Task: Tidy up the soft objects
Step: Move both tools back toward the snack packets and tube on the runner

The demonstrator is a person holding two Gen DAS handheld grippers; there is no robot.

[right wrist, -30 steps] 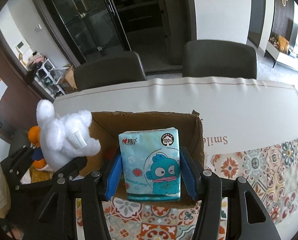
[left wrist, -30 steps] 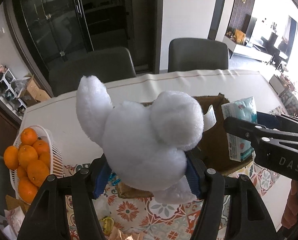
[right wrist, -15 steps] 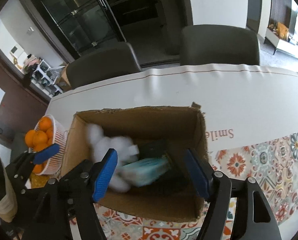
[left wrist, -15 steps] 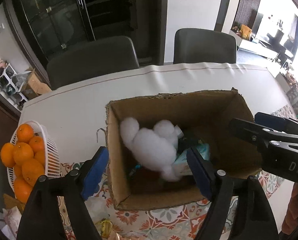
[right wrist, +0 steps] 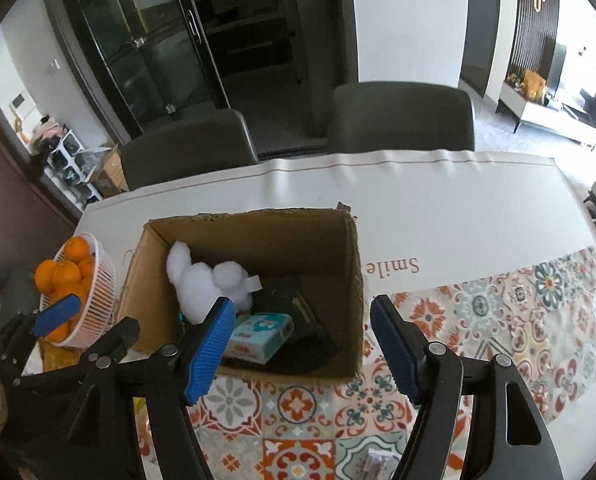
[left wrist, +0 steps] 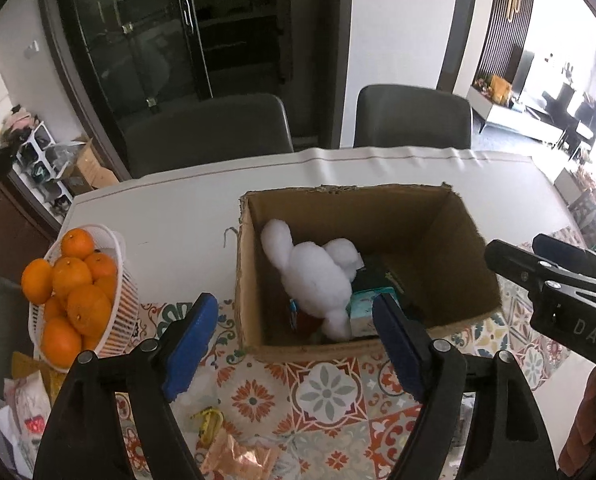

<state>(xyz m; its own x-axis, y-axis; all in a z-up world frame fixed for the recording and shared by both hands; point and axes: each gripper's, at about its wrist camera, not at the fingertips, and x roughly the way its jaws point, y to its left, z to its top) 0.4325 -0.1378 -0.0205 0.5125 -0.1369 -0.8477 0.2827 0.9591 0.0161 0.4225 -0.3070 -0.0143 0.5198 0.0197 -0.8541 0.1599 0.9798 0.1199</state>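
My plush toy (left wrist: pixel 318 280) and tissue pack (right wrist: pixel 259 336) lie in the box (right wrist: pixel 354 280), frame centre; both my hand-held grippers (left wrist: pixel 293 344) (right wrist: pixel 302 344) gape empty.

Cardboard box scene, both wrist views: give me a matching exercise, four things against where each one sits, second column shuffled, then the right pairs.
Things:
1. white plush toy
2. tissue pack
3. oranges
4. crinkled gold wrapper

Places:
A. in the white basket left of the box
B. against the left wall inside the cardboard box
C. on the patterned tablecloth, near edge
D. on the box floor, right of the plush

Pairs: 1-B, 2-D, 3-A, 4-C
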